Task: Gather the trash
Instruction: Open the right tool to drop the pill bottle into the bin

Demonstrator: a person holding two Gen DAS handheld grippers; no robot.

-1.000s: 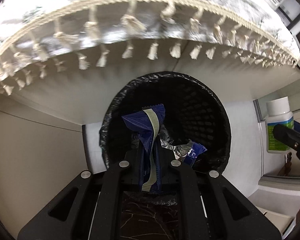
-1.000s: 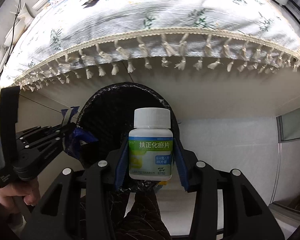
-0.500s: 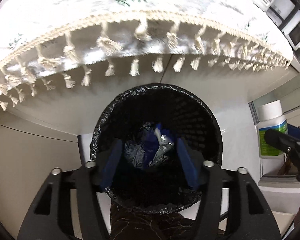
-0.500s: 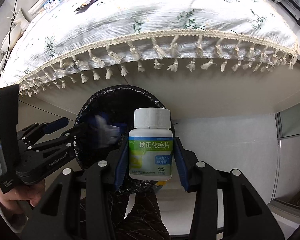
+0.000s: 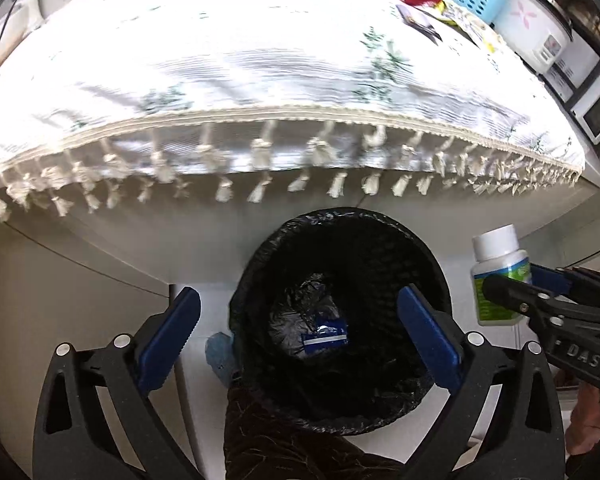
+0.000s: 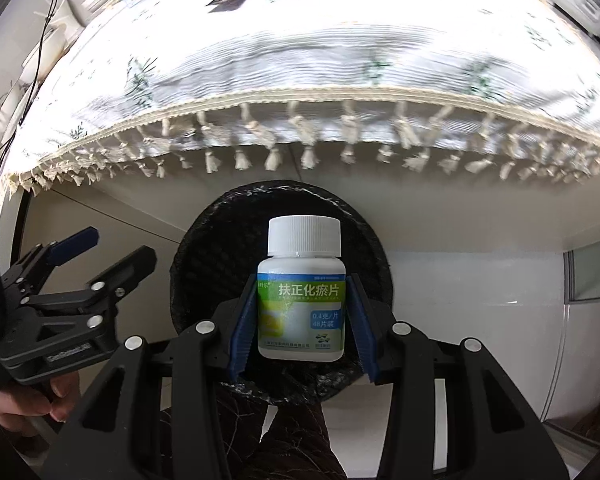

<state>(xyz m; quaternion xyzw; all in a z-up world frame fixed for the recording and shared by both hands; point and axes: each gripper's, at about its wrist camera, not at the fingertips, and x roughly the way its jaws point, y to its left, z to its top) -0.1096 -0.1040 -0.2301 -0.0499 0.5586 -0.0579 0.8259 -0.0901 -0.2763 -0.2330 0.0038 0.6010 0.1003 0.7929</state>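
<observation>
The left gripper (image 5: 298, 320) is opening wide with nothing between its jaws, above the black bin (image 5: 400, 248); a blue wrapper (image 5: 325, 338) lies inside, and the right gripper (image 6: 302, 316) clamps a white pill bottle (image 6: 302, 304)

"扶正化瘀片", "0.4克/片" and "48片装" printed on the pill bottle (image 6: 302, 304) label; "DAS" moulded on the right claw (image 5: 512, 294) body.

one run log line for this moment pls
left gripper: jaws opening, empty | blue wrapper: in bin | right gripper: holding pill bottle over bin
</observation>
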